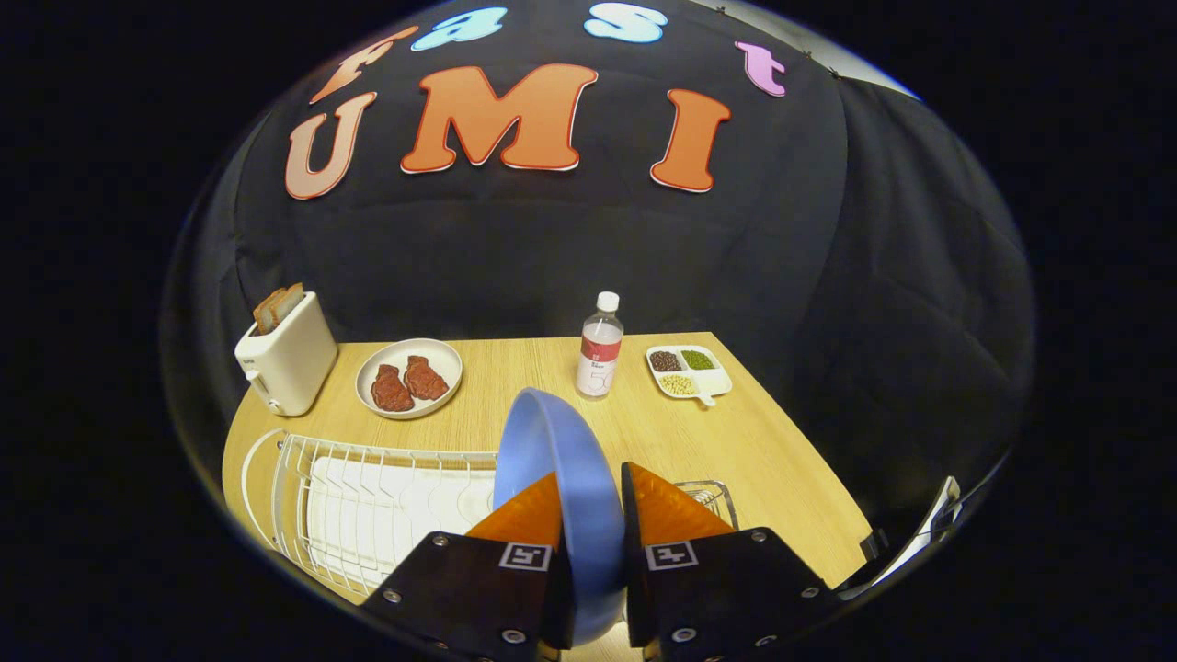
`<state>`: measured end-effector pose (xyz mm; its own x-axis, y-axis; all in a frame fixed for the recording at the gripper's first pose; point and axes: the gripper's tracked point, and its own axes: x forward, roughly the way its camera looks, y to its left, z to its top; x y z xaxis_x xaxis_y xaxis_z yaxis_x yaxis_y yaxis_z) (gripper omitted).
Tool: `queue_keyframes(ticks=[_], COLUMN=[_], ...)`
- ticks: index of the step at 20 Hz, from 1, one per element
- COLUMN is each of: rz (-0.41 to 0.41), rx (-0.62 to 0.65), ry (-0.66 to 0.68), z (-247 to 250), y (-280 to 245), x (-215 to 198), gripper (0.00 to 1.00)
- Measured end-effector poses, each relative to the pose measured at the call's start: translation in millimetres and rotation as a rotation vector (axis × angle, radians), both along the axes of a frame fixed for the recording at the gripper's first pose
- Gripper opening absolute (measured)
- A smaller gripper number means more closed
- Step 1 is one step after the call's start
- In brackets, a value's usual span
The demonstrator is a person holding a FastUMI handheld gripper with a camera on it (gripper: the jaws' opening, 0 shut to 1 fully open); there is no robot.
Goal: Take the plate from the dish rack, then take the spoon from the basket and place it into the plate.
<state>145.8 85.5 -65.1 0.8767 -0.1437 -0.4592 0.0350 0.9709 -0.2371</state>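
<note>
Toaster (287, 366) with bread at the table's (782, 460) far left, then a white plate of meat (409, 377). Dish rack (368, 506) near left, just beside the fingers. Gripper (591, 515) pinches the blue plate (561, 478) on edge, lifted above the rack. Bottle (599, 347) beyond it, divided dish of beans (688, 371) further right. Wire basket (713, 499) behind the right finger; spoon can't be made out.
</note>
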Motion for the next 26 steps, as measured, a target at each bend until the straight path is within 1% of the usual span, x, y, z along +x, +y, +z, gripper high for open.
queue_keyframes(ticks=[6,10,14,20,26], rz=[0.009,0.005,0.011,0.012,-0.008], rx=[0.054,0.098,0.148,0.185,0.278], ry=[-0.027,-0.032,-0.006,0.022,0.076], z=[21,22,15,0,-32], y=[-6,-17,-27,-41,-47], x=[-45,-80,-115,-163,-203], gripper=[0.23,0.23,0.23,0.23,0.23])
